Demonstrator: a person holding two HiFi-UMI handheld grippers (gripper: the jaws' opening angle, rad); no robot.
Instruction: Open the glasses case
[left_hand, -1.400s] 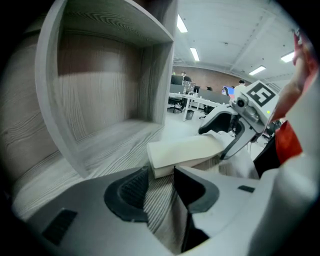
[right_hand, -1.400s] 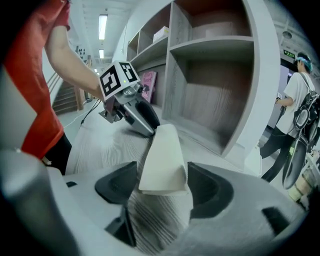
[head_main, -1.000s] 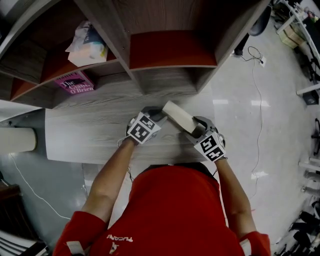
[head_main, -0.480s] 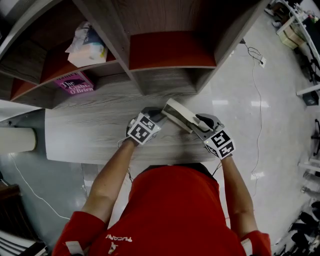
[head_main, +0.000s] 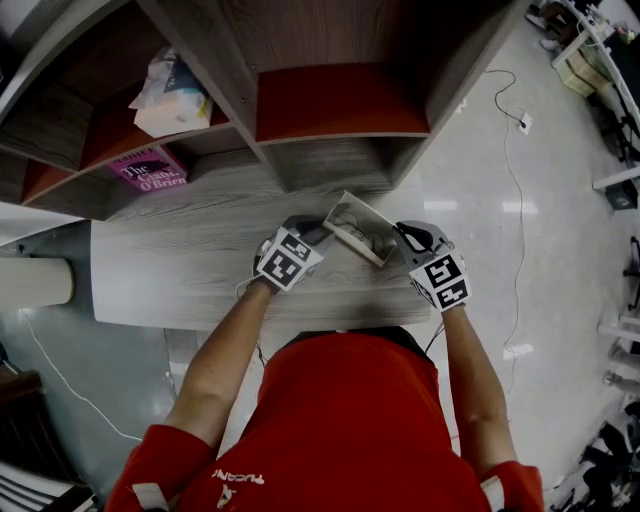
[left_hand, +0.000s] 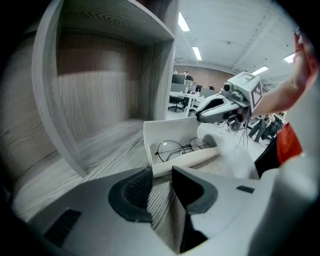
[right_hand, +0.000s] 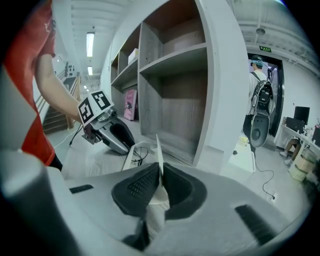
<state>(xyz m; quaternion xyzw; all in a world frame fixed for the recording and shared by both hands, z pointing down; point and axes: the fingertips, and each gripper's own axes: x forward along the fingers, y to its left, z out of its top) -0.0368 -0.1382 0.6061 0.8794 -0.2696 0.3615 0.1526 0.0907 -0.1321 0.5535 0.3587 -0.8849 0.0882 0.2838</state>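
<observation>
1. Since a second ago the glasses case (head_main: 355, 230) has gone from closed to open. Its lid (left_hand: 172, 131) lay flat on the base (left_hand: 185, 159) then and now stands raised along the far side. The right gripper (right_hand: 160, 172) has shifted to the right.
2. The right gripper's jaws have just been closing and are now almost together. They pinch the thin free edge of the lid, which shows edge-on and upright between them. Its pads (right_hand: 142, 185) press on the two faces of that edge.
3. The left gripper (left_hand: 161, 170) has kept its place at the case's left end. Its jaws stand well apart, and only the wood grain of the table (head_main: 170, 260) shows between its pads (left_hand: 131, 192). The corner of the base lies right at the fingertips, and no pad is seen pressing on it.
4. The case sits on the table between the two grippers, just near of the shelf unit (head_main: 340, 100). Its base is low on the table top, running from near left to far right.
5. A pair of thin wire-rimmed glasses (left_hand: 181, 147) with round lenses lies in the open base.
6. A pink book (head_main: 150, 168) lies on a low shelf at the far left, well apart from the case.
</observation>
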